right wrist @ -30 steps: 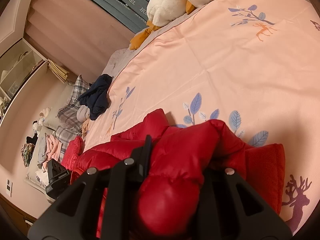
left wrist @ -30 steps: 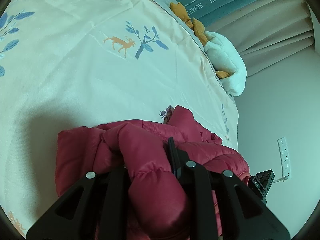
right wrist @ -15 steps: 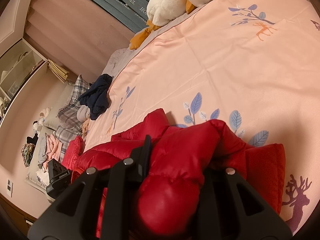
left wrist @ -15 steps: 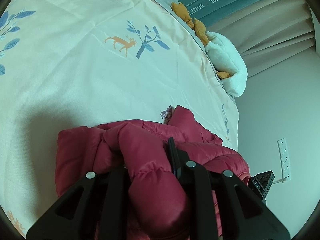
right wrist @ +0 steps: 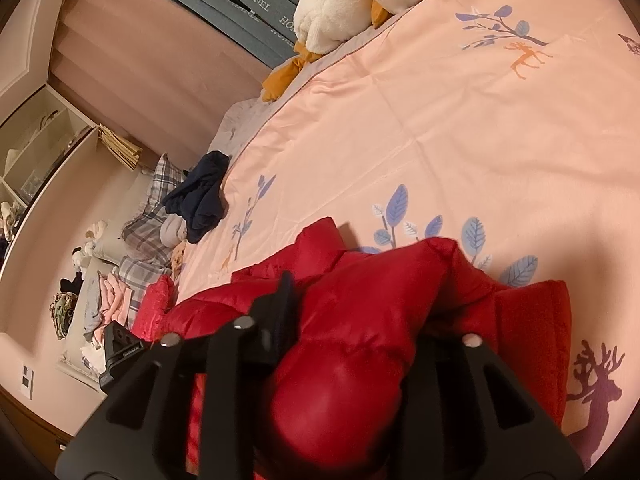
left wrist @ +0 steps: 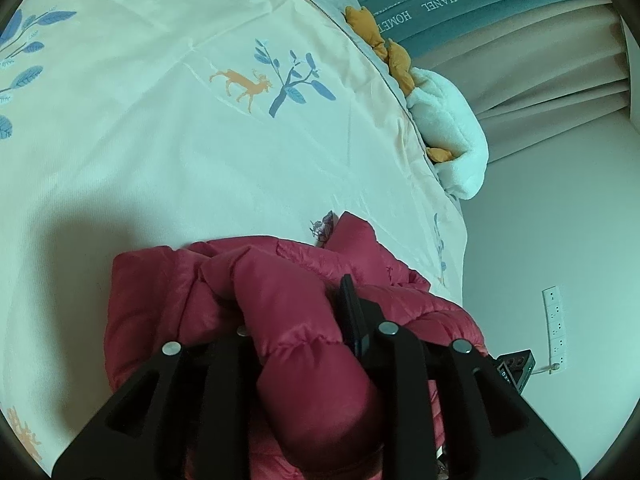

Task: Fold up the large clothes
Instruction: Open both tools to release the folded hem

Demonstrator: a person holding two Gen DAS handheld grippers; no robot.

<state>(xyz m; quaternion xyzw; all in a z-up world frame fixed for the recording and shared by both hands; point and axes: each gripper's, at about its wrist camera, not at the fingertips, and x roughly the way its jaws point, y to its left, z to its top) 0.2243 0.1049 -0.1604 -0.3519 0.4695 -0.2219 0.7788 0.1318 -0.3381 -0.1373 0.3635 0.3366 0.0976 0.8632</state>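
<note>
The left claw (left wrist: 296, 320) has a thick roll of the red puffy jacket (left wrist: 280, 280) between its two black fingers. Its jaws are opening now, but the puffy cloth still fills the gap and presses on both sides, so it is still grasping the jacket. The jacket lies bunched up on the bed cover (left wrist: 160, 140), close to the near edge of the bed. Further off on the left view, a white plush toy (left wrist: 448, 128) sits at the far side of the bed by the curtain (left wrist: 552, 60).

The right claw (right wrist: 352, 320) grips another fat roll of the same jacket (right wrist: 360, 300). Its jaws are opening too, with the red cloth still squeezed between them. Beyond it on the bed lies a dark blue piece of clothing (right wrist: 204, 196), with checked pillows (right wrist: 160, 176) next to it.

I think the folding is partly done. The jacket looks doubled over into a lumpy bundle, and both claws seem to be letting it go. It is not a neat, flat fold yet, so some tidying may be left.

Much is hard to see. The claws hide the middle of the jacket. I cannot find its sleeves or collar. The near part of the jacket is cut off at the bottom of both views.
</note>
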